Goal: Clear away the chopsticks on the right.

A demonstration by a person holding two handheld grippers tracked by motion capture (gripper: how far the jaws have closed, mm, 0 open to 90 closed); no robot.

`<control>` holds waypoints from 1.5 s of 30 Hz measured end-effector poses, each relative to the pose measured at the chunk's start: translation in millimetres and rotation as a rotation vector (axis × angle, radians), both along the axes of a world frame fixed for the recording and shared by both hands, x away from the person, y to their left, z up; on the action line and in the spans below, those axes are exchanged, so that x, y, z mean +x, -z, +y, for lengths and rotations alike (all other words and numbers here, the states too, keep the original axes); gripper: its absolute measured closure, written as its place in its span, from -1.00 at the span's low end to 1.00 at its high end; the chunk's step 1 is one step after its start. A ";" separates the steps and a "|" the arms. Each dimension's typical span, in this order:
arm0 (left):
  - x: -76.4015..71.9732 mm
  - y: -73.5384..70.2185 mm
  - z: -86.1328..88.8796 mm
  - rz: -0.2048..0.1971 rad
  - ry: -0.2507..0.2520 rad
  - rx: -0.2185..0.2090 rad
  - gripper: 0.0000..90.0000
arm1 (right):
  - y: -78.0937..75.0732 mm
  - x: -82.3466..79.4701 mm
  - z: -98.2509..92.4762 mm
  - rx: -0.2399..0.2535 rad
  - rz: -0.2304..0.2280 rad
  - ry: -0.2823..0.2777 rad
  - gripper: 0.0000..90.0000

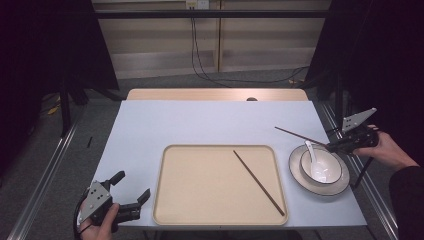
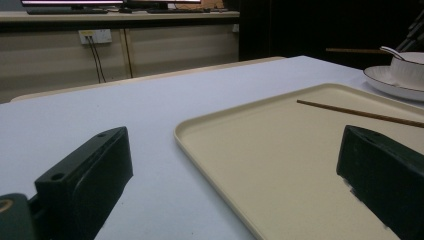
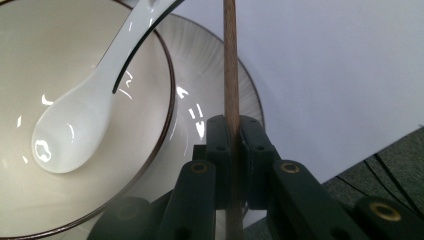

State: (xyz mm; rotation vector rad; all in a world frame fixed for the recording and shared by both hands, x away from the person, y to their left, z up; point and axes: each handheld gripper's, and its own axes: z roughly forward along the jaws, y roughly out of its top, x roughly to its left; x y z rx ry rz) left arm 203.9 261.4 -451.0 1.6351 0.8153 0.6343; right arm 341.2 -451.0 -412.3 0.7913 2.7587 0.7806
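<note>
Right gripper (image 3: 231,135) clamps an unmarked chopstick (image 3: 230,75) beside the bowl (image 3: 30,60).

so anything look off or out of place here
The chopsticks are split up: one chopstick lies slantwise alone on the tray, its mate is clamped in the right tongs above the plate. Nothing spilled or broken.

Two thin brown wooden chopsticks (image 1: 258,182) (image 1: 299,135); one cream rectangular tray (image 1: 170,200); one white bowl (image 1: 330,172); one white plate (image 1: 296,172); one white ceramic spoon (image 1: 311,150).
</note>
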 end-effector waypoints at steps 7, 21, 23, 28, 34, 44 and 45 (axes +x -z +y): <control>-0.6 -0.3 -0.2 0.000 -0.005 0.001 -0.97 | -15.7 -1.8 -3.1 0.030 -0.012 0.048 0.90; -0.7 -0.4 0.1 0.000 -0.006 0.001 -0.97 | -44.7 -18.4 -0.4 0.211 0.004 0.238 0.90; -0.7 -0.4 0.3 -0.001 -0.007 0.002 -0.97 | -46.2 -23.2 3.2 0.248 -0.003 0.257 0.90; -0.7 -0.7 0.4 -0.006 -0.005 -0.005 -0.97 | -47.0 -36.0 14.7 0.313 0.039 0.323 0.90; -1.1 -1.1 0.8 -0.010 -0.005 -0.001 -0.97 | -39.1 -51.8 31.2 0.361 0.051 0.414 0.90; -1.4 -1.3 -0.5 -0.008 0.005 -0.006 -0.97 | -26.3 -85.5 65.9 0.431 0.055 0.493 0.90; -1.6 -1.4 -0.5 -0.010 0.003 -0.011 -0.97 | -25.0 -88.5 69.4 0.442 0.060 0.489 0.90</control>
